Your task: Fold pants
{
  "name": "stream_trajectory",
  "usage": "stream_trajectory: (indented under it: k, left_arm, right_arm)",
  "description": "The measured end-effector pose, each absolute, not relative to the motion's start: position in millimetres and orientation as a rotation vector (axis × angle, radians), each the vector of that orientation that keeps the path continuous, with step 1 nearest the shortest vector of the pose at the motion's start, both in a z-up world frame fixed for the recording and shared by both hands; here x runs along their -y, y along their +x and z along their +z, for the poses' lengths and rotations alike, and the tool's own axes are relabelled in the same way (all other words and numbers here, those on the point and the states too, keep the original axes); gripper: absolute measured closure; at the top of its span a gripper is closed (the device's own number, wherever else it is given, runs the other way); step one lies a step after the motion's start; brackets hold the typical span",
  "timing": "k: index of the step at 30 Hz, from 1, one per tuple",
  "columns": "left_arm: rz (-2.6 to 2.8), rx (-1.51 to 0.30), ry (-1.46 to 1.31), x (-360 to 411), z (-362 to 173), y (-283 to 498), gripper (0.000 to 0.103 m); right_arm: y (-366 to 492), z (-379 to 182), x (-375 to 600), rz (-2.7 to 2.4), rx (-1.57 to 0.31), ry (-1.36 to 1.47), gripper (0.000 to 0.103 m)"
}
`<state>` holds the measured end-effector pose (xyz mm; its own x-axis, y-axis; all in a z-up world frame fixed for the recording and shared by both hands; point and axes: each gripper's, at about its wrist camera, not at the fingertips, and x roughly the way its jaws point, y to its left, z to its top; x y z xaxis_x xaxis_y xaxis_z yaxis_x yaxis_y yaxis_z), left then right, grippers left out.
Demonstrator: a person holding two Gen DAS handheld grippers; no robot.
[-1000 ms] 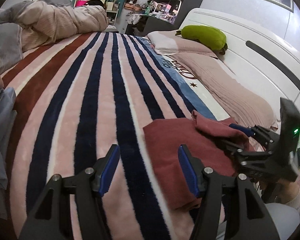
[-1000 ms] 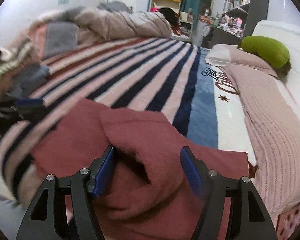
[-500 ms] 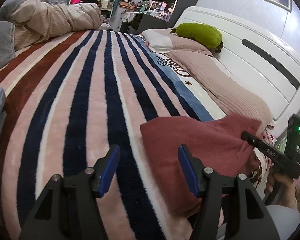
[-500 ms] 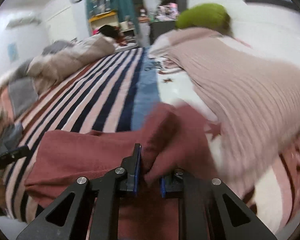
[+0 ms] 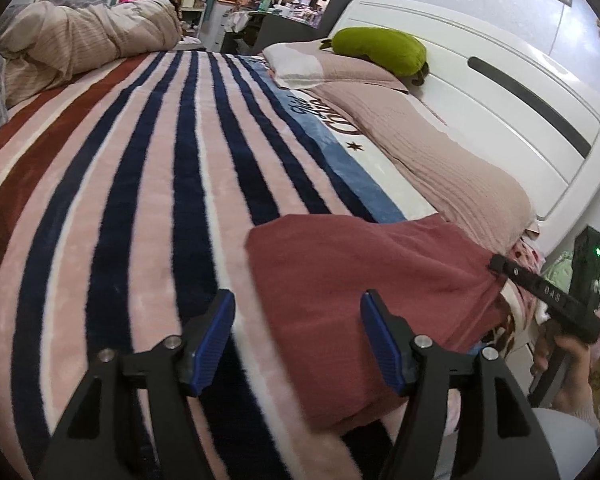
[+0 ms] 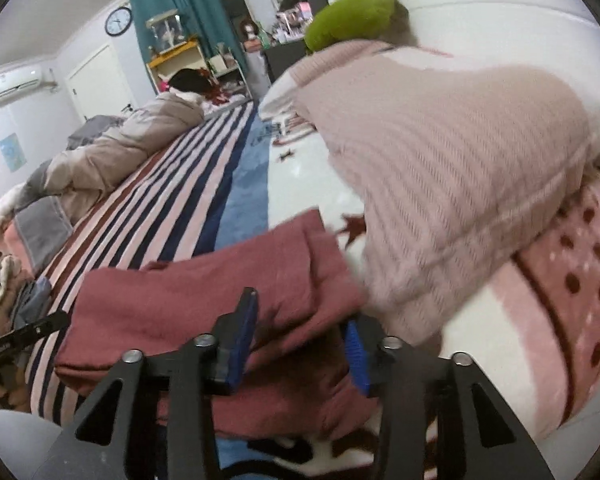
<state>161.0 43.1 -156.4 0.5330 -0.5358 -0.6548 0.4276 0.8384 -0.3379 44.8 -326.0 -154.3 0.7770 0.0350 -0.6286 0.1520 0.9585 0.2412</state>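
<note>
The dark red pants (image 5: 364, 280) lie folded in a flat rectangle on the striped blanket (image 5: 140, 200), near the bed's right edge. My left gripper (image 5: 296, 312) hovers over their near left corner. Its jaws are opening and its blue pads grip nothing. My right gripper (image 6: 300, 316) is at the pants' (image 6: 204, 304) right end. Its jaws are opening too, with a slack fold of red cloth lying between the pads. In the left wrist view, the right gripper (image 5: 500, 266) touches the pants' right edge, with a hand below it.
A pink knitted pillow (image 6: 440, 168) lies close on the right, with a green cushion (image 5: 380, 50) by the white headboard (image 5: 520, 92). A bunched beige duvet (image 5: 88, 44) lies at the far end. Other clothes (image 6: 16, 292) are heaped at the left.
The right gripper shut on the raised flap of the pants, carried it right towards the bed's edge, then parted its jaws. The pants now lie flat. The left gripper drifted slightly.
</note>
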Motion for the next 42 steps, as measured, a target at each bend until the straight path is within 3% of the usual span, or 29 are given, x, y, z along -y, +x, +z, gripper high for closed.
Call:
stream_trajectory:
  k: [1,6,7,8,9,17,21,23,26,34,37,42]
  left_arm:
    - [-0.589,-0.831,-0.135,-41,-157,161,0.038]
    - [-0.639,-0.878,-0.075,-30,-166,157,0.037]
    - [-0.648,-0.887,-0.065,-29,-168,155,0.037]
    - [-0.658,-0.895,-0.054,-29,-171,153,0.037]
    - [-0.663,-0.905,-0.041,-28,-174,151,0.037]
    - [-0.673,-0.934,0.013,-33,-183,139,0.032]
    - [-0.675,-0.933,-0.023,-39,-176,141,0.032]
    - [-0.666,-0.915,-0.087,-45,-168,146,0.032]
    - [-0.644,-0.901,-0.165,-50,-160,158,0.032]
    - [-0.664,-1.008,-0.289,-34,-186,182,0.032]
    - [-0.679,-1.024,-0.292,-27,-191,184,0.034]
    - [-0.686,-1.035,-0.298,-16,-192,189,0.055]
  right_arm:
    - [48,-151,328,-0.046,-0.677,0.289,0.056]
    - [59,-154,328,-0.026,-0.726,0.249,0.057]
    - [58,-156,326,-0.032,-0.732,0.234,0.067]
    - [55,-160,324,-0.036,-0.739,0.222,0.084]
    - [52,-163,324,-0.040,-0.748,0.213,0.088]
    - [23,-173,330,-0.085,-0.763,0.219,0.095]
    - [17,-168,336,-0.083,-0.756,0.243,0.084]
    - [17,-155,336,-0.061,-0.723,0.240,0.069]
    - [25,-133,327,-0.008,-0.687,0.181,0.055]
    - [68,-155,325,0.034,-0.863,0.153,0.056]
    - [74,-173,330,0.050,-0.899,0.173,0.048]
    - [80,-185,344,0.124,-0.921,0.290,0.043]
